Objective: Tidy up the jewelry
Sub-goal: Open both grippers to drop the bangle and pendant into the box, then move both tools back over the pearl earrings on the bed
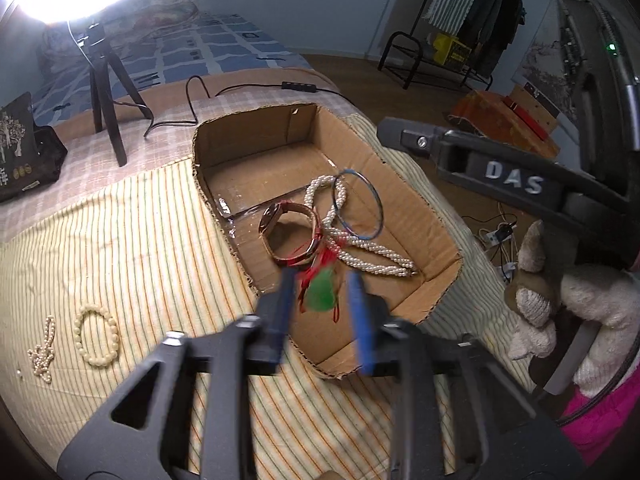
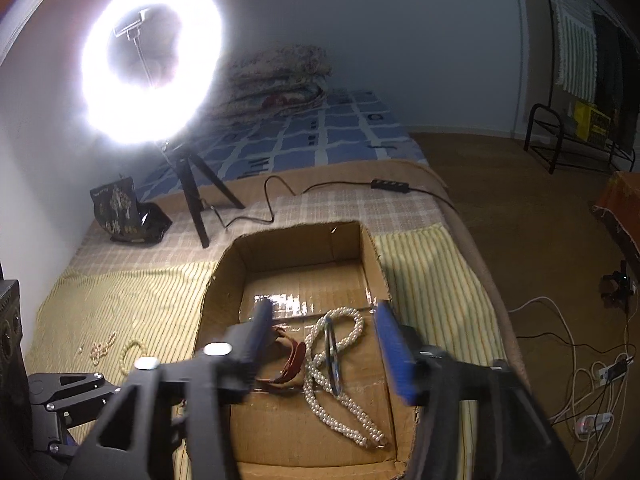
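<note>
Jaws of both the left gripper [image 1: 322, 300] and right gripper [image 2: 326, 344] spread apart, green pendant on red cord [image 1: 320, 290] (blurred) between the left pair, over the open brown cardboard box [image 1: 420, 200] on the bed.

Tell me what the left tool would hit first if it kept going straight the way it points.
Probably the green pendant on red cord, blurred between the open left tool fingertips. Depth is unclear: it may lie lower in the cardboard box. Beyond it sits the watch.
</note>
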The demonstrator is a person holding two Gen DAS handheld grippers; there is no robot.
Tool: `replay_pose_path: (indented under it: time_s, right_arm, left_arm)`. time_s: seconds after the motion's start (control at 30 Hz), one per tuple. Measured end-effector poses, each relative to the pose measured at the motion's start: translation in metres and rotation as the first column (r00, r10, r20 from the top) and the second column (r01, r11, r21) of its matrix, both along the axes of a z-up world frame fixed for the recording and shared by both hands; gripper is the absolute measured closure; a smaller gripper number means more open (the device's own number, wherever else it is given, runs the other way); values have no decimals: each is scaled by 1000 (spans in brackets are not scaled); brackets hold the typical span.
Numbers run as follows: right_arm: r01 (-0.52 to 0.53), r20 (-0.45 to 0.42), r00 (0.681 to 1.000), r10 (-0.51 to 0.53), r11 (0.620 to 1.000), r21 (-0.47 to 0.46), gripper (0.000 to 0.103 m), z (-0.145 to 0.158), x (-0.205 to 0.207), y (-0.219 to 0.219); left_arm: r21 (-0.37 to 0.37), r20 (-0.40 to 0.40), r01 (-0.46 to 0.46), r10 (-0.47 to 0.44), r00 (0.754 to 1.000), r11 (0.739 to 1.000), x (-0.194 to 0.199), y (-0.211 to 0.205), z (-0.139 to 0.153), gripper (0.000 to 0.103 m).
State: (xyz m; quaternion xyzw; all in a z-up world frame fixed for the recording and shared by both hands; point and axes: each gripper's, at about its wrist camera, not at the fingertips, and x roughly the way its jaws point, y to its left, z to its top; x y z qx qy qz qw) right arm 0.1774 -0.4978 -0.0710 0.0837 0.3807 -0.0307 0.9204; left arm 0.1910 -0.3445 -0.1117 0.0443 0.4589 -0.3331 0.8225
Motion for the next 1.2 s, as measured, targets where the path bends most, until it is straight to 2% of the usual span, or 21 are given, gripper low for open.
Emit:
replay_pose_path:
  time_s: [0.03, 0.1, 0.17, 0.2, 0.27, 0.83, 1.2]
  right_arm:
    - [5, 5, 1000, -5, 1000, -2, 34, 2, 0, 0]
    - [12, 14, 1000, -12, 1000, -7, 19, 4, -1, 1]
    - [22, 22, 1000, -22, 1000, -18, 7, 6, -2, 2]
    - [29, 27, 999, -28, 999, -26, 5, 7, -2, 3]
    - [36, 31, 999, -35, 999, -33, 3, 9, -2, 4]
    - [45, 37, 998, -43, 998, -54, 0, 26, -14, 15]
    - [38, 36, 999, -34, 991, -127, 0, 44, -26, 39]
  left_arm:
    - [-2, 8, -5, 5, 1000, 1000, 0, 1, 1, 53]
    - [6, 25, -13, 13, 1000, 1000, -1, 3, 2, 46]
    - [10, 33, -13, 13, 999, 1000, -2, 3, 4, 37]
    - [8, 38, -12, 12, 999, 1000, -3, 4, 4, 32]
    - [14, 52, -15, 14, 999, 1000, -5, 5, 6, 29]
    - [14, 89, -28, 26, 996, 1000, -18, 22, 29, 29]
    - [6, 127, -47, 46, 991, 999, -31, 48, 49, 29]
